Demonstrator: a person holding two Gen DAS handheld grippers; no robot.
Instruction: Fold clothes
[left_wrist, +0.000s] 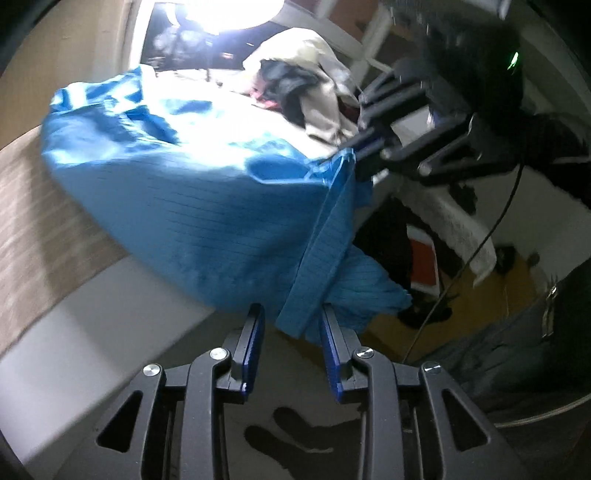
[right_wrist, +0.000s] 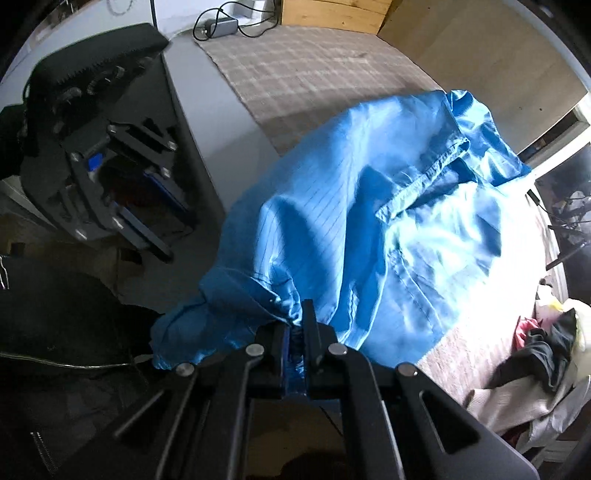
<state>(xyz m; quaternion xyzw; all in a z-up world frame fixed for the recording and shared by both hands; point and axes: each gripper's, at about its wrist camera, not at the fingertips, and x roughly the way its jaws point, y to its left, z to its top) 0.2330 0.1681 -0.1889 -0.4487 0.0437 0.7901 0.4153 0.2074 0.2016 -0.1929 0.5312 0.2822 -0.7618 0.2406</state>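
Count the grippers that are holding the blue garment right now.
1. The right gripper has its jaws shut on a bunched edge of the blue garment. The left gripper has open jaws; a fold hangs between them, not pinched.

Both tools are matte black plastic. The left gripper (left_wrist: 291, 325) has angular link arms with triangular cut-outs, round silver screw heads at the joints, and blue ribbed pads lining its fingers (left_wrist: 255, 343). The right gripper (right_wrist: 297, 332) is built the same way, with a green light glowing on its housing and a thin black cable (left_wrist: 476, 251) trailing down.
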